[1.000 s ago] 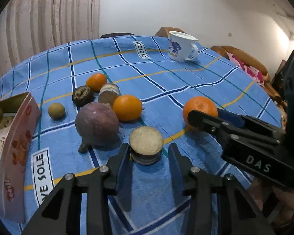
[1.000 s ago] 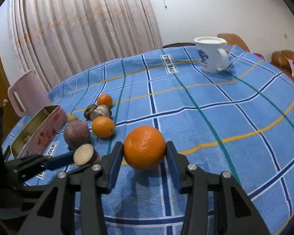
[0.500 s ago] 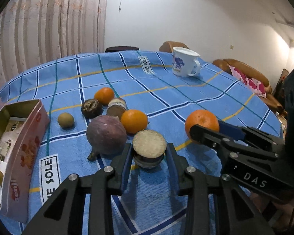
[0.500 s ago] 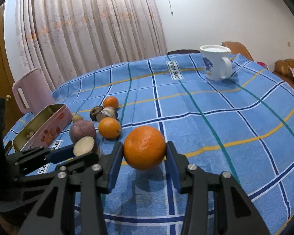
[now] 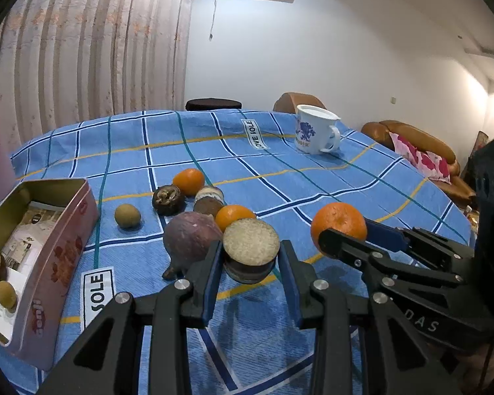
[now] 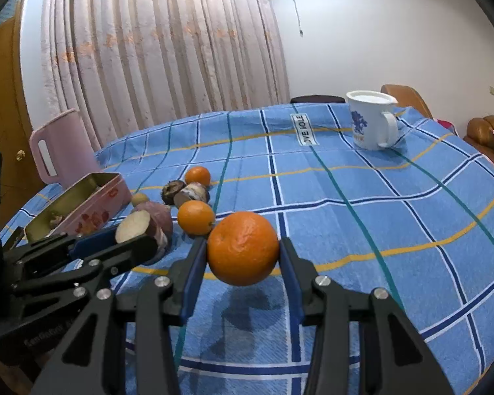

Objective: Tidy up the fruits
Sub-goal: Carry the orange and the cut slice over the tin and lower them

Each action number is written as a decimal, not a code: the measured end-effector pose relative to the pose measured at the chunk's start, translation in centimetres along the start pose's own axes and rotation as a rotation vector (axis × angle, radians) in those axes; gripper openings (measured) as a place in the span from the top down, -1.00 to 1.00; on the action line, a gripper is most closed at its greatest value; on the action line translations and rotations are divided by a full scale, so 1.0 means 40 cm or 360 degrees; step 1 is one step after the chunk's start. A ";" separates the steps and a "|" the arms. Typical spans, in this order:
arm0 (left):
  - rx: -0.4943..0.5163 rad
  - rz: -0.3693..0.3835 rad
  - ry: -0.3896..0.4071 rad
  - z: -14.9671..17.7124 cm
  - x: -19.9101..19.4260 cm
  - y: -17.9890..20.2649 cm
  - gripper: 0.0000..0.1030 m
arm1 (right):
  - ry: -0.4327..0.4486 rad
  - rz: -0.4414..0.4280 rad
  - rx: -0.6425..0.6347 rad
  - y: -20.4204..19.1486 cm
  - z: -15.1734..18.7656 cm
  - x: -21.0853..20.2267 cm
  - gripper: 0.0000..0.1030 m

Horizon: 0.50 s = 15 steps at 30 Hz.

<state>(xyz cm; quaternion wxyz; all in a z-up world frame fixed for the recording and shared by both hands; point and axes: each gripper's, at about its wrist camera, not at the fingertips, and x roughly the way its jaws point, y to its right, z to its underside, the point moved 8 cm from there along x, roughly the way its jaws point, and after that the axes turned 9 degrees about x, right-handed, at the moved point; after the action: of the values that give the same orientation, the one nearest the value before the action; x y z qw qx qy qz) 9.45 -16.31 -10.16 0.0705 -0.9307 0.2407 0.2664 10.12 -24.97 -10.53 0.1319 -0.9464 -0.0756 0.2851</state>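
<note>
Fruit sits in both my claws at once. My left gripper (image 5: 250, 256) is pinching a dark halved fruit with a pale cut face (image 5: 251, 247), blue pads pressed on its two sides; the jaws have just closed on it, and it hangs a little above the blue checked tablecloth (image 5: 313, 177). My right gripper (image 6: 243, 256) clamps a large round orange (image 6: 243, 248), which is also clear of the cloth, its shadow lying below. Seen from the left wrist, the big purple round fruit (image 5: 191, 238) lies just beside my left claw at nine o'clock, a smaller orange (image 5: 232, 215) at eleven, and more small fruits trail off beyond it. The open pink tin box (image 5: 66, 247) is well apart at nine o'clock, with a few small fruits already inside. A white mug with a blue print (image 5: 316, 130) stands far off at one o'clock. I judge the pick-up step is done for both pieces. Next comes the carry: swing left toward the tin, keep the grip firm, and lower each fruit inside without knocking the rim.
</note>
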 end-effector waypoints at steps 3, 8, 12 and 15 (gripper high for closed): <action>-0.0012 -0.0008 0.0020 0.000 -0.007 -0.003 0.30 | 0.0020 -0.0004 -0.0027 -0.007 0.000 -0.005 0.09; -0.0013 -0.0012 0.0051 -0.004 -0.012 -0.005 0.30 | 0.0039 -0.0014 -0.0037 -0.010 -0.002 -0.009 0.09; -0.0014 -0.0014 0.0075 -0.005 -0.019 -0.006 0.30 | 0.0065 -0.0027 -0.0044 -0.011 -0.004 -0.014 0.09; -0.0016 -0.0019 0.0091 -0.007 -0.022 -0.007 0.30 | 0.0082 -0.0032 -0.0057 -0.015 -0.002 -0.020 0.09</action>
<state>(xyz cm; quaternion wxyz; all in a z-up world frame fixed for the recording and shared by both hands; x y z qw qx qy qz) 9.05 -15.77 -9.47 0.0604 -0.9397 0.2357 0.2405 9.46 -24.61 -9.87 0.1198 -0.9548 -0.0866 0.2579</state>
